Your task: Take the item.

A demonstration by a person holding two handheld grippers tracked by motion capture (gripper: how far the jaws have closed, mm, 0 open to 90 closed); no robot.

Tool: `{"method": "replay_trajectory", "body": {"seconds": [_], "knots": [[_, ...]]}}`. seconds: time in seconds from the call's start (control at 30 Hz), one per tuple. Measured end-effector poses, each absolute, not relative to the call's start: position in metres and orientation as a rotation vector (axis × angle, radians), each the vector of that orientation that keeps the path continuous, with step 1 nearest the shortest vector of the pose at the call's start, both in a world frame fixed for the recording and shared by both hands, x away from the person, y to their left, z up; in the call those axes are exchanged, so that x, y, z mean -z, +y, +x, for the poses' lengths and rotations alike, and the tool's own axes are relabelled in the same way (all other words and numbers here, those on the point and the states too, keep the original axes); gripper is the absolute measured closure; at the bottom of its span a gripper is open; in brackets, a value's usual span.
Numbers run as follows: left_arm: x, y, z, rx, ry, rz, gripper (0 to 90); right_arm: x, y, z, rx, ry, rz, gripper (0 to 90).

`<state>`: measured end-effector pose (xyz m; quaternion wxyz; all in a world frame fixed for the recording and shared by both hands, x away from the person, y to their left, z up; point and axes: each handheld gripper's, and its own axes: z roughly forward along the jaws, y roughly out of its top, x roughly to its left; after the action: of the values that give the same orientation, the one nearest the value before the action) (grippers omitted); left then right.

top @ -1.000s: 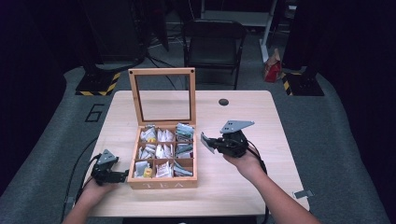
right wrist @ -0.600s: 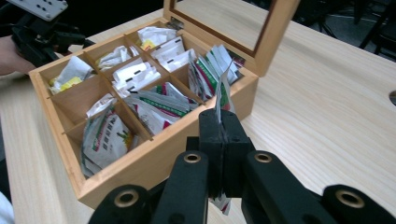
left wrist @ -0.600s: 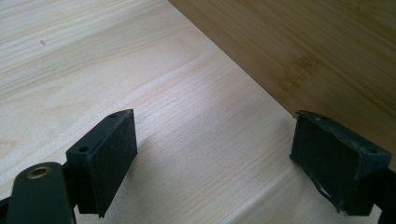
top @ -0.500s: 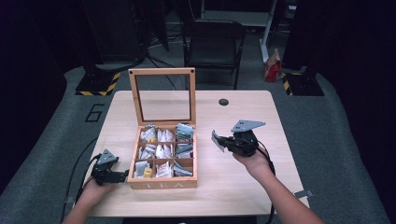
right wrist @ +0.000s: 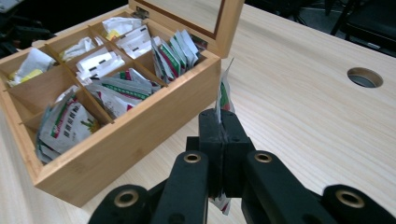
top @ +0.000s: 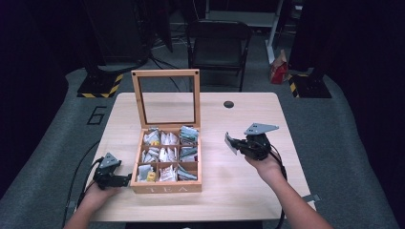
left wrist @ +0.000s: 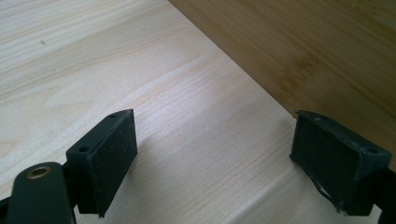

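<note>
An open wooden tea box (top: 165, 187) marked TEA stands on the table, its glass lid (top: 166, 74) upright. Its compartments hold several tea packets (top: 165, 153). To the right of the box, above the tabletop, my right gripper (top: 237, 144) is shut on a white tea packet (top: 230, 143). In the right gripper view the packet (right wrist: 224, 95) stands edge-on, pinched between the pads (right wrist: 218, 125), with the box (right wrist: 140, 126) to the left. My left gripper (top: 123, 180) rests on the table by the box's front left corner. In the left gripper view it (left wrist: 215, 133) is open and empty, beside the box wall (left wrist: 327, 56).
A round cable hole (top: 229, 104) lies in the table (top: 248, 195) at the back right. A black folding chair (top: 217, 45) stands behind the table, and a red bag (top: 279, 69) sits on the floor. Bare wood spreads to the right of the box.
My right gripper has carried the tea packet to the right, away from the box, and a little lower. The left gripper has stayed put.
</note>
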<state>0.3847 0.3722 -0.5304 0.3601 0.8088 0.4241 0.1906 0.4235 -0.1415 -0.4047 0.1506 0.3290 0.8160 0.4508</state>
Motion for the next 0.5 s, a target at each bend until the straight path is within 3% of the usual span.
{"method": "replay_trajectory", "body": {"seconds": [0.5], "knots": [[0.530,0.372,0.385,-0.492,1.093,2.086,13.8,0.427,-0.152,0.425,-1.245,2.318,1.006,89.7]]}}
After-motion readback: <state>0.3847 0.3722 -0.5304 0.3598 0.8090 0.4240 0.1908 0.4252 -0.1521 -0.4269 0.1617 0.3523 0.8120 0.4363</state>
